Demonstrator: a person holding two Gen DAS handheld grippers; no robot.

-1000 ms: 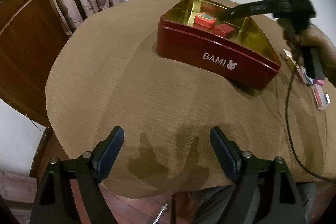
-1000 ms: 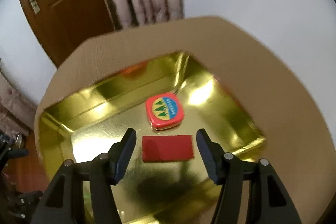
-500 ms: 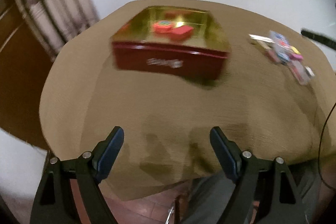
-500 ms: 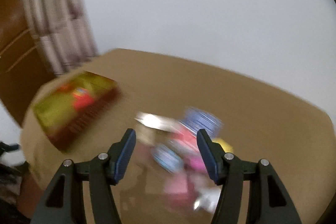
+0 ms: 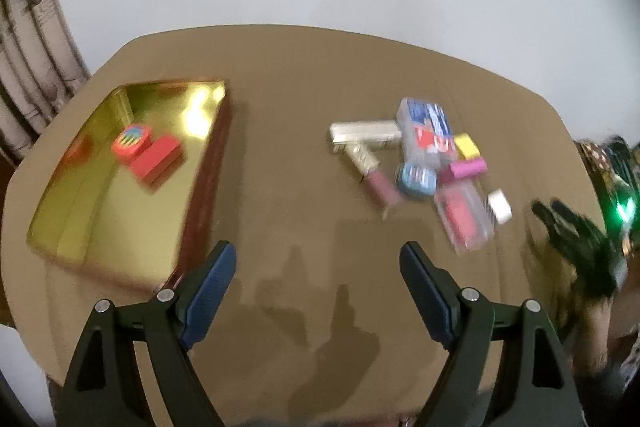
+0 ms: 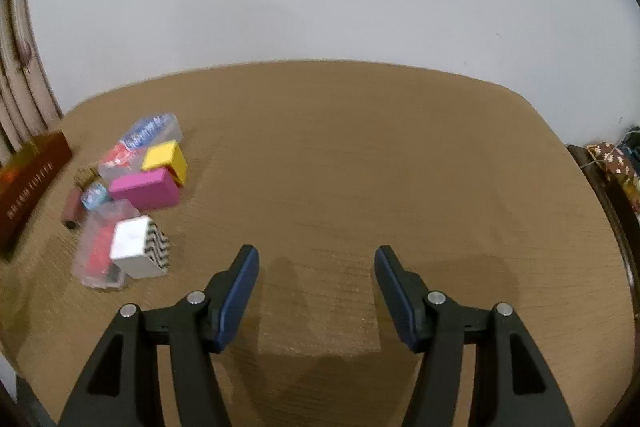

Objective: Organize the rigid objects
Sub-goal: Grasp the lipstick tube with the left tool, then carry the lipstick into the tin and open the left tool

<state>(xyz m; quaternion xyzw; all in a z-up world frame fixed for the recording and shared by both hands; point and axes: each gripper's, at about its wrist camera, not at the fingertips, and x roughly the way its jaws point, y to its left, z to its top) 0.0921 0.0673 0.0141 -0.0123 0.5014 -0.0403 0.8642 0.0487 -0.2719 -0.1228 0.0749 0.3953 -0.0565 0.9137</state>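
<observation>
Two small items lie inside the open red metal tin with a shiny gold lining (image 5: 100, 195), which sits toward the left edge of the tan wood-grain table (image 5: 304, 115): a rounded red-orange tin with a coloured lid (image 5: 131, 141) and a flat red rectangular block (image 5: 158, 157) just beside it. Well apart from the tin, toward the right side of the table, a loose cluster waits: a pale gold rectangular box (image 5: 362, 133), a clear plastic case with blue and red print (image 5: 428, 131), a yellow block (image 6: 166, 159), a magenta block (image 6: 144, 190), a small round blue tin (image 5: 416, 179), a brownish-pink cylinder (image 5: 382, 187), a clear case with red contents (image 5: 464, 219) and a white box with black zigzag sides (image 6: 138, 247). The left gripper (image 5: 318, 267) hangs over bare table near the front edge, jaws spread with nothing between them. The right gripper (image 6: 316, 271) is likewise spread and empty, over bare table to the right of the cluster.
</observation>
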